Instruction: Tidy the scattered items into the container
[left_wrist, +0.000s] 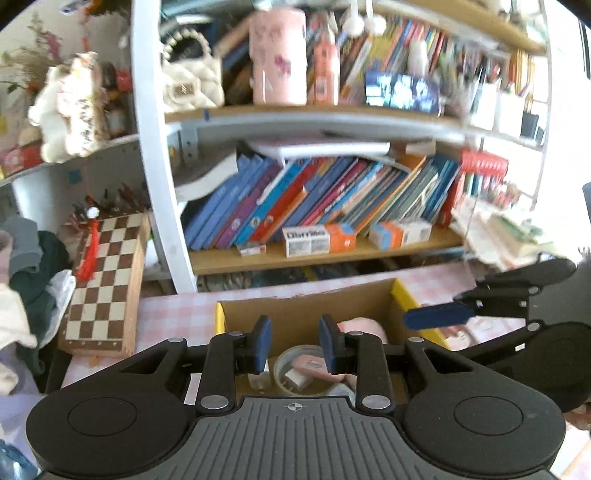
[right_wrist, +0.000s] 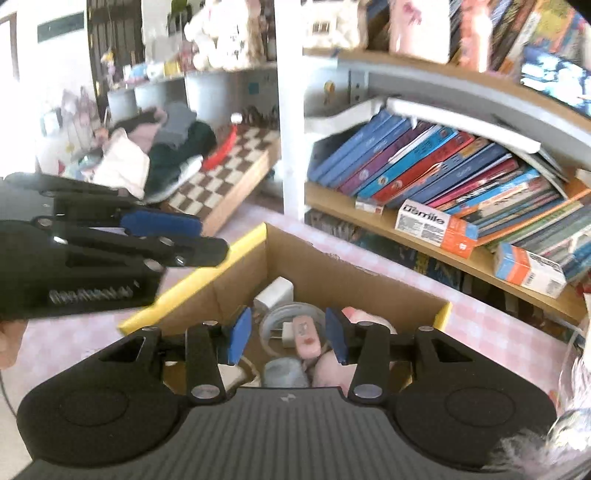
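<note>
A cardboard box with yellow flaps (left_wrist: 310, 306) (right_wrist: 295, 258) sits on the pink checked table. Inside it lie a tape roll (left_wrist: 295, 360) (right_wrist: 291, 314), a white charger (right_wrist: 275, 293), a small pink device (right_wrist: 306, 334) and soft pink and pale blue items (right_wrist: 284, 371). My left gripper (left_wrist: 295, 343) is open and empty above the box's near side. My right gripper (right_wrist: 288, 338) is open and empty above the box contents. Each gripper shows in the other's view: the right one at the right edge (left_wrist: 443, 317), the left one at the left edge (right_wrist: 173, 232).
A bookshelf (left_wrist: 325, 254) (right_wrist: 436, 254) packed with books and small cartons stands right behind the box. A chessboard (left_wrist: 107, 284) (right_wrist: 221, 177) leans at the left beside a pile of clothes (left_wrist: 29, 280). A clear bag (right_wrist: 576, 387) lies at the right.
</note>
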